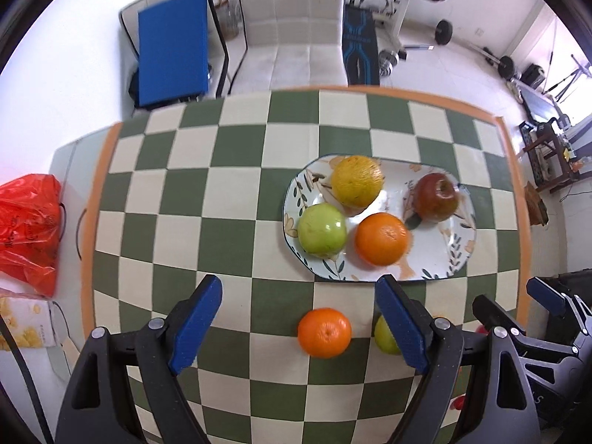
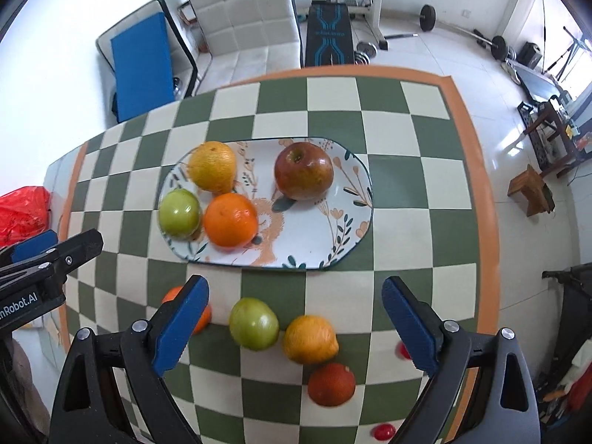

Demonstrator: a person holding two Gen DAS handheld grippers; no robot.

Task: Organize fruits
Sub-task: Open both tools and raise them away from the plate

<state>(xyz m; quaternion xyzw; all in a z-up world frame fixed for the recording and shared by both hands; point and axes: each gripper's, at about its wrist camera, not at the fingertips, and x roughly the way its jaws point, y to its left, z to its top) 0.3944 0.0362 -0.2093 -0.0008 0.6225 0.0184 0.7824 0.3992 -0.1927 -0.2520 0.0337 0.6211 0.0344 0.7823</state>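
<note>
Near table edge [image 2: 477, 170] — plate [image 2: 355, 229] (right half bare).

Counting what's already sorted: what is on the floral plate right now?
Four fruits sit on the plate: a yellow citrus, a green apple, an orange and a red apple. The plate's pattern beneath them is covered.

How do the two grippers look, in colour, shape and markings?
Both are alike. The left gripper and the right gripper have black frames with cut-outs and silver pivot bolts, and two long blue fingers. In the right wrist view, the left gripper's body shows white lettering ending "nRobot.AI".
</note>
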